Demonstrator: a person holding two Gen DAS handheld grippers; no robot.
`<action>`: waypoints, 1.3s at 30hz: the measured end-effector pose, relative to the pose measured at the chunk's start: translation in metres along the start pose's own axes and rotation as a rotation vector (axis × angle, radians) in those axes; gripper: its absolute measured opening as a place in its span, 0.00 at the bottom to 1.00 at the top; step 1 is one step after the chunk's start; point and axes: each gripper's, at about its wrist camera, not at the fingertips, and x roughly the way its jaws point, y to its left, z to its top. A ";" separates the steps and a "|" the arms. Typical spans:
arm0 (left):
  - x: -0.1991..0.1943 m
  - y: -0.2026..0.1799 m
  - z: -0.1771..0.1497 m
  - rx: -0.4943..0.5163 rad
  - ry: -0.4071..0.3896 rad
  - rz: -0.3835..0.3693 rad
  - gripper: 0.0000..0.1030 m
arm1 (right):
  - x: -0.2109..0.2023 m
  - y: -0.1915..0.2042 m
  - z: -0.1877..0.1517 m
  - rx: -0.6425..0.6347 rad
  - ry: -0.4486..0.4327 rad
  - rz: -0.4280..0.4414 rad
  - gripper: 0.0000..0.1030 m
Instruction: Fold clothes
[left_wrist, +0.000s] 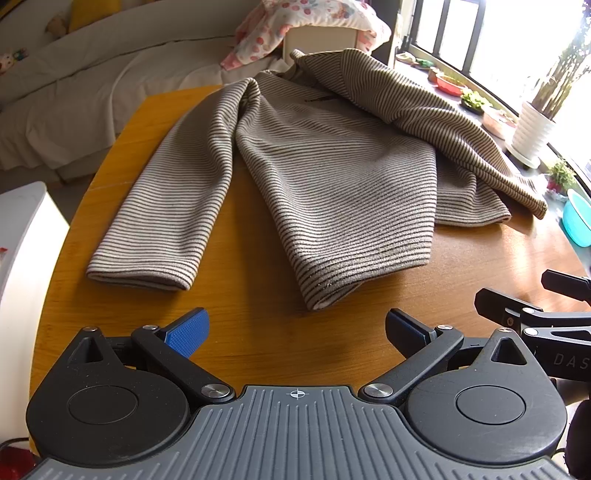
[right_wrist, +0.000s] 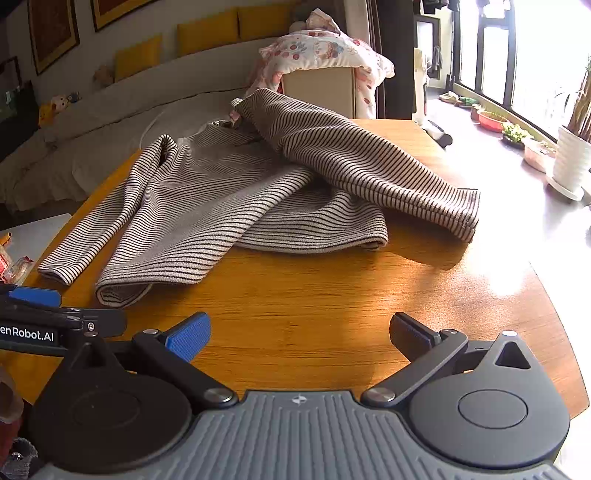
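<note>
Room: a living space with a pale sofa (right_wrist: 122, 110) carrying yellow cushions (right_wrist: 207, 31) along the far wall, framed pictures (right_wrist: 51, 33) above it, and tall dark-framed windows (right_wrist: 517, 55) on the right letting in strong daylight.
Surface: a bench (left_wrist: 258, 339) of orange-brown wood grain with a curved near edge; sunlight glares off its right part in the right wrist view.
Behind the bench: a boxy piece of furniture draped with a pink-and-white printed blanket (right_wrist: 325, 51).
Containers: a white ribbed planter (left_wrist: 532, 129) holding a plant with upright stems stands on a saucer by the window; a red dish (left_wrist: 448, 85) lies farther along the sill; a turquoise bowl (left_wrist: 580, 218) sits at the right edge of the left wrist view, contents not visible.
Task item: a striped sweater (left_wrist: 332, 173) lies on the far half of the bench, hem toward the cameras; 1 sleeve (left_wrist: 162, 206) is stretched out flat on the left, the other sleeve (right_wrist: 354, 158) is thrown across the body toward the right.
Left hand-held gripper (left_wrist: 297, 334): released, blue pads spread wide, above bare wood just short of the hem, touching nothing.
Right hand-held gripper (right_wrist: 300, 336): released likewise, jaws apart over bare wood, clear of the sweater.
</note>
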 end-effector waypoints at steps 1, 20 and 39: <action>0.000 0.000 0.000 0.000 0.000 0.000 1.00 | 0.000 0.000 0.000 0.000 0.000 0.000 1.00; -0.012 0.004 0.002 -0.008 -0.046 -0.021 1.00 | -0.001 -0.005 0.002 -0.004 -0.002 0.005 1.00; 0.082 0.011 0.102 -0.002 -0.046 -0.255 1.00 | 0.106 -0.065 0.124 0.341 -0.046 0.396 1.00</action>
